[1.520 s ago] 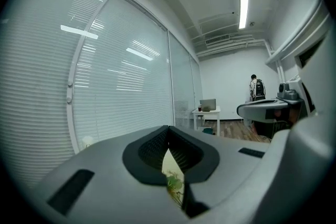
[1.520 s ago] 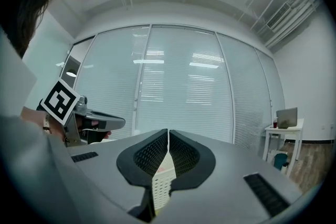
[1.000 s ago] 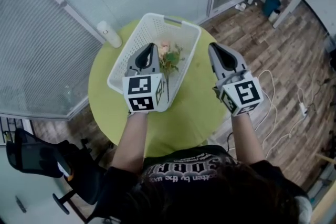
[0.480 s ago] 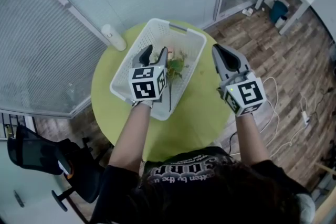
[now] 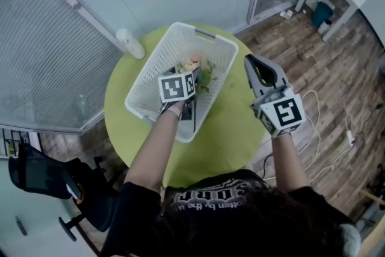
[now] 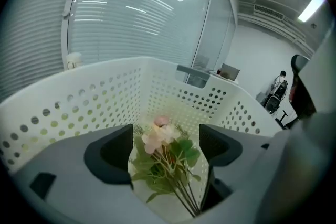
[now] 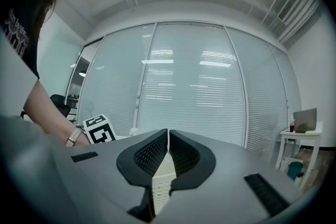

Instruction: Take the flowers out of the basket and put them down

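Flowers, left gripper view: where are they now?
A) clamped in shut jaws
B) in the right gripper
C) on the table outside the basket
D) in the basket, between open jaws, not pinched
D: the flowers lie inside the basket, between the jaws of the left gripper, which have just been opening and stand wide apart, not closed on them.

In the head view the marker cube (image 5: 178, 86) hides the stems and the fingers (image 6: 110, 152) of the left gripper (image 6: 166, 145), which have just been opening with the flowers (image 6: 160, 136) between them. In that gripper's view the stem ends vanish behind its body. The pale perforated sliver between the closed fingers of the right gripper (image 7: 168, 134) is perhaps the basket (image 5: 155, 72).
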